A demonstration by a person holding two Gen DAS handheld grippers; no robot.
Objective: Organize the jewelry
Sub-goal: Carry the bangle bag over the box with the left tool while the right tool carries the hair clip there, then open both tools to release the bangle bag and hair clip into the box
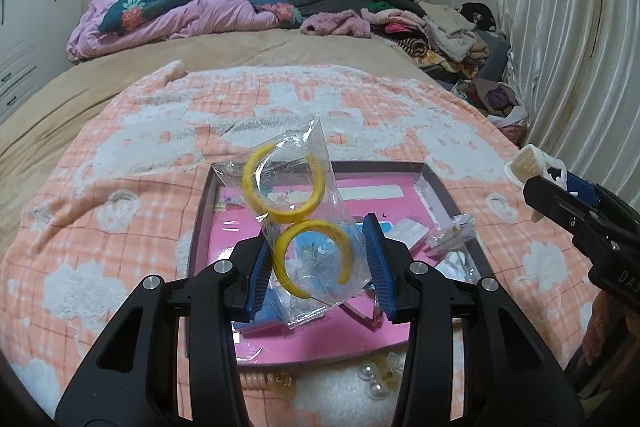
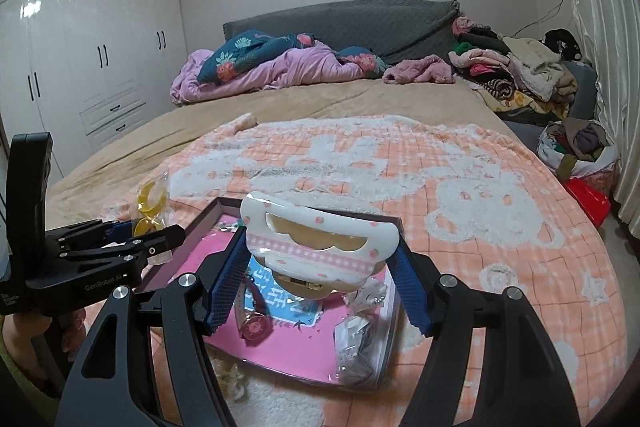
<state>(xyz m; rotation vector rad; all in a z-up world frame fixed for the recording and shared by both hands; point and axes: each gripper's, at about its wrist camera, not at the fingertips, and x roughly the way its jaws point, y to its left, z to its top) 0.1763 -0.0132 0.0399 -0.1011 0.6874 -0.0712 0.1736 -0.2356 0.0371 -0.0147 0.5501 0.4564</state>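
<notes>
Left hand-held gripper [image 1: 320, 259] clamps the bagged yellow bangles [image 1: 310, 227]; right hand-held gripper [image 2: 320, 267] clamps a white case [image 2: 320, 241].

Tray's [image 1: 424, 171] near rim behind left claw [image 1: 318, 267]

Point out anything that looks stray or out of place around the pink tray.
Pearl-like beads and a coiled band lie loose on the blanket, just outside the near edge of the pink tray, not in it. Small clear packets sit heaped in the tray's right side rather than sorted.
</notes>
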